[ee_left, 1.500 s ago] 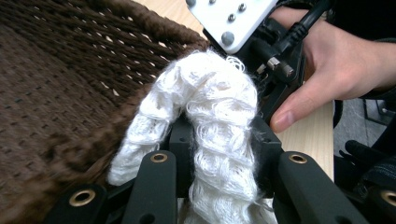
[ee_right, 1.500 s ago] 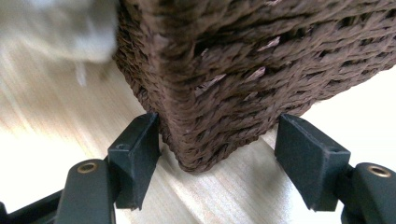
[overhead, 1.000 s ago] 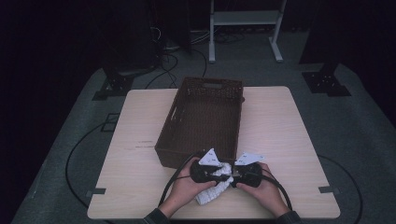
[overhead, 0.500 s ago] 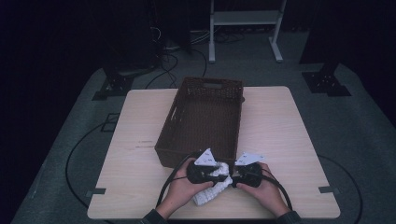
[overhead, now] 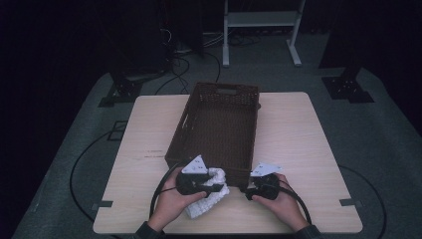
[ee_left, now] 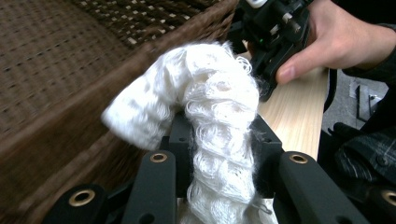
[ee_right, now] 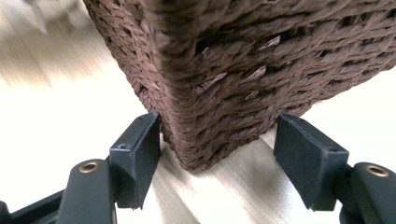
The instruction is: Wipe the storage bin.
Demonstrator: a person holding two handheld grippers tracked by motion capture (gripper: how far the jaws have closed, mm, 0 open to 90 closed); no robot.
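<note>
While the left claw (overhead: 215,187) clenches the white towel (ee_left: 210,116) near the table's (overhead: 308,149) front edge, the cloth hangs beside the basket's (overhead: 219,124) near wall. Right claw (ee_right: 215,154) stands released, straddling the basket's front corner.

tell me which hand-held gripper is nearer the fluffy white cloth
The left. The left hand-held gripper is shut on the fluffy white cloth, holding it by the brown woven basket. The right hand-held gripper sits apart, its open jaws straddling the basket's near corner.
</note>
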